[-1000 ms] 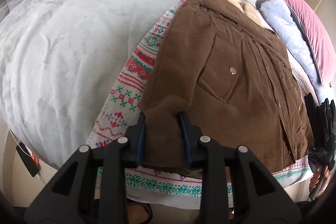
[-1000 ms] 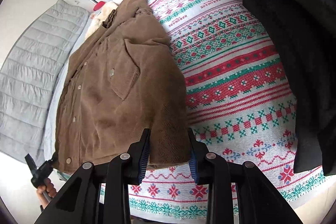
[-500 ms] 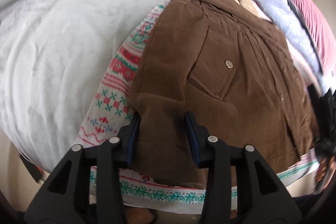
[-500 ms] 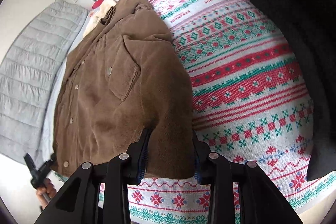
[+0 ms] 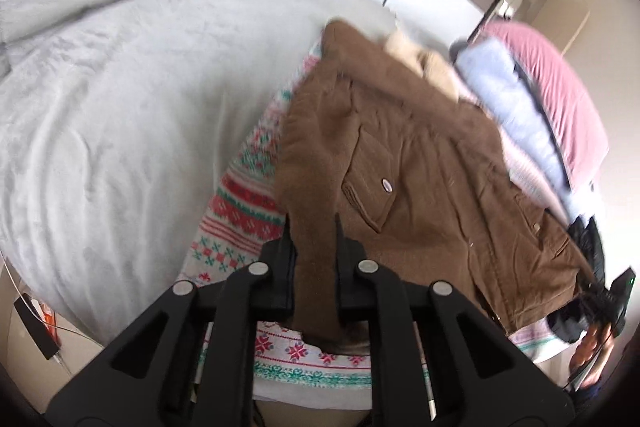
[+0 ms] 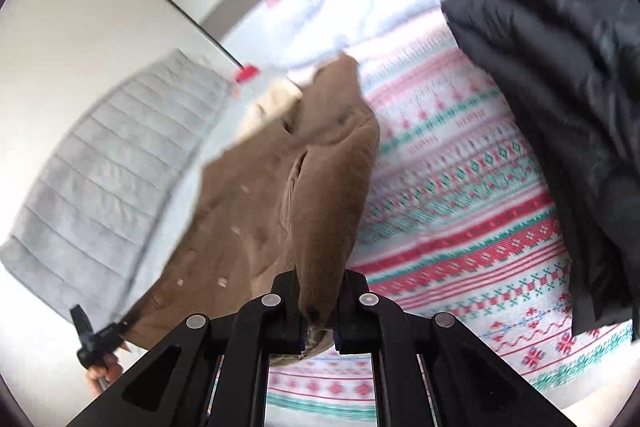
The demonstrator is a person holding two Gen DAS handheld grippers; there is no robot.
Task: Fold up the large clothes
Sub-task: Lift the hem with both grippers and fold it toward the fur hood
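A brown corduroy jacket (image 5: 420,163) with a cream fleece collar lies on a red, green and white patterned blanket (image 5: 240,203) on the bed. My left gripper (image 5: 314,247) is shut on the jacket's bottom hem at one corner and lifts it. My right gripper (image 6: 318,299) is shut on the jacket's (image 6: 320,187) hem at the other corner and lifts it too. The raised hem hangs between each pair of jaws. The blanket also shows in the right wrist view (image 6: 460,227).
A white fleece cover (image 5: 120,131) spreads to the left of the blanket. A pale blue garment (image 5: 516,111) and a pink one (image 5: 560,83) are piled beyond the jacket. A black puffer jacket (image 6: 568,99) lies at the blanket's right side. A grey quilted headboard (image 6: 112,163) stands behind.
Both grippers have closed on the jacket's bottom hem and raised it off the blanket. The jacket's lower part now bunches and tilts up toward the collar.
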